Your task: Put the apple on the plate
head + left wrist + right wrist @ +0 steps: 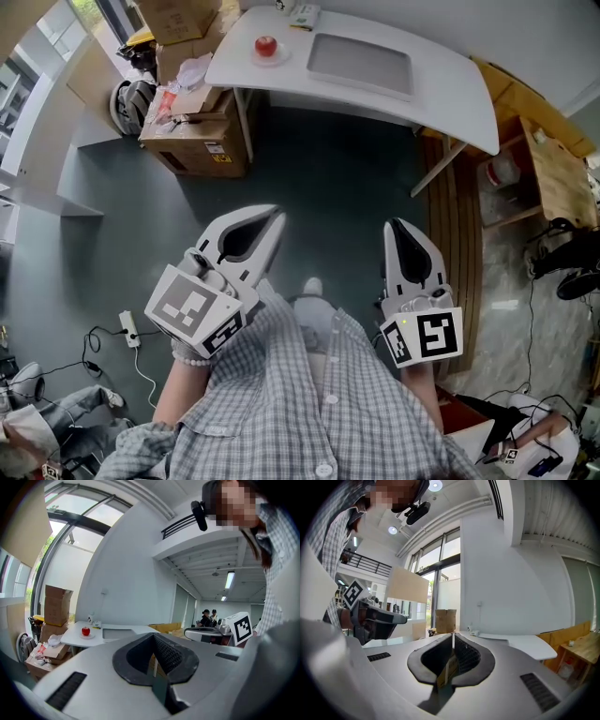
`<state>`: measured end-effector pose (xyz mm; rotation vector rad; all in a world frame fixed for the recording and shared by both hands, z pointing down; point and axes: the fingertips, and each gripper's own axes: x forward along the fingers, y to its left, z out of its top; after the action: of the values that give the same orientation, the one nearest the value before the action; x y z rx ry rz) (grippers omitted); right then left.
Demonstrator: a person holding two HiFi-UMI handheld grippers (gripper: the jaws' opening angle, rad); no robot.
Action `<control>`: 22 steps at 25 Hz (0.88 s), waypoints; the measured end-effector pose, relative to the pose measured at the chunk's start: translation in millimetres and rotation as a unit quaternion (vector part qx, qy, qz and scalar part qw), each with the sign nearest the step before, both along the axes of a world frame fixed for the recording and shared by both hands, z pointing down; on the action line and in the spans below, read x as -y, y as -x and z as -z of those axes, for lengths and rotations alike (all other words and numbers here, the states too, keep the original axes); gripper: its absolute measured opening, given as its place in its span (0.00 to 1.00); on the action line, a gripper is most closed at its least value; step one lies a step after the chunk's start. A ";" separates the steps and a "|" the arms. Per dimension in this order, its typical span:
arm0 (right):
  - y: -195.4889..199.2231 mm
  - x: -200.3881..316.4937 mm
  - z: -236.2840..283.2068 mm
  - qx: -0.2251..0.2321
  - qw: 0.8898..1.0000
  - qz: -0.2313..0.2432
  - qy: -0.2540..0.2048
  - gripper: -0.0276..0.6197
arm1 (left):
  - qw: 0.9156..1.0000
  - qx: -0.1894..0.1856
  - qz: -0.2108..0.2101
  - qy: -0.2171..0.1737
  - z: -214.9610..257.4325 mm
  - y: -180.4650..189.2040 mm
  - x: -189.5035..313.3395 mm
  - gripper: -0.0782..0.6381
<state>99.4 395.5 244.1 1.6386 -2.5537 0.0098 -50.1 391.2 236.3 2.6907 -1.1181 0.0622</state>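
Note:
A red apple (266,44) sits on a small white plate (254,58) at the left end of a white table (450,89), far ahead of me. The left gripper view also catches the apple (86,631) and the plate (80,636), small and distant. My left gripper (273,217) and right gripper (395,225) are held close to my body over the dark floor, well short of the table. In both gripper views the jaws are pressed together with nothing between them, at the left gripper (152,636) and the right gripper (453,635).
A grey inset panel (361,61) lies on the table beside the plate. Cardboard boxes (197,141) and a helmet (127,103) crowd the floor left of the table. A wooden bench (553,178) stands at right. Cables and a power strip (128,328) lie at lower left.

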 end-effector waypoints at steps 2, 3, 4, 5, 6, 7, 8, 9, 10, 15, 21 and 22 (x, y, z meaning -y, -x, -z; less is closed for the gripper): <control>-3.7 5.1 -0.4 0.003 1.000 0.002 -0.001 0.09 | 1.000 0.004 0.001 -0.002 1.8 -4.9 3.4 0.12; -5.6 7.6 -0.3 0.003 1.000 0.003 -0.002 0.09 | 1.000 0.004 0.002 -0.002 2.9 -7.2 5.2 0.12; -7.9 10.1 -0.1 0.003 1.000 0.005 -0.002 0.09 | 1.000 0.004 0.003 -0.002 3.8 -9.7 7.0 0.12; -10.5 12.6 0.1 0.004 1.000 0.006 -0.003 0.09 | 1.000 0.005 0.004 -0.002 4.5 -12.4 8.9 0.12; -13.2 15.0 0.7 0.005 1.000 0.007 -0.004 0.09 | 1.000 0.006 0.004 -0.003 5.1 -15.1 10.8 0.12; -16.1 17.1 1.5 0.006 1.000 0.008 -0.005 0.09 | 1.000 0.008 0.005 -0.005 5.9 -17.9 12.6 0.12; -18.9 18.7 2.3 0.007 1.000 0.008 -0.006 0.09 | 1.000 0.008 0.005 -0.006 6.8 -20.6 14.1 0.12; -21.8 20.0 3.1 0.007 1.000 0.009 -0.007 0.09 | 1.000 0.009 0.006 -0.007 7.9 -23.3 15.4 0.12; -24.6 21.6 3.8 0.008 1.000 0.009 -0.009 0.09 | 1.000 0.008 0.007 -0.009 9.1 -26.0 17.0 0.12; -35.6 33.3 1.7 0.008 1.000 0.011 -0.016 0.09 | 1.000 0.008 0.011 -0.017 7.4 -35.7 26.5 0.12; -44.2 47.2 6.4 0.002 0.999 0.026 -0.026 0.09 | 0.999 0.003 0.022 -0.024 7.7 -47.6 37.1 0.12; -45.0 49.6 6.9 0.002 0.999 0.029 -0.027 0.09 | 0.999 0.003 0.024 -0.025 8.0 -48.9 38.3 0.12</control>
<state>144.4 345.9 237.1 1.5847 -2.6256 -0.0619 -1.2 353.0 228.3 2.7069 -1.1999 0.0353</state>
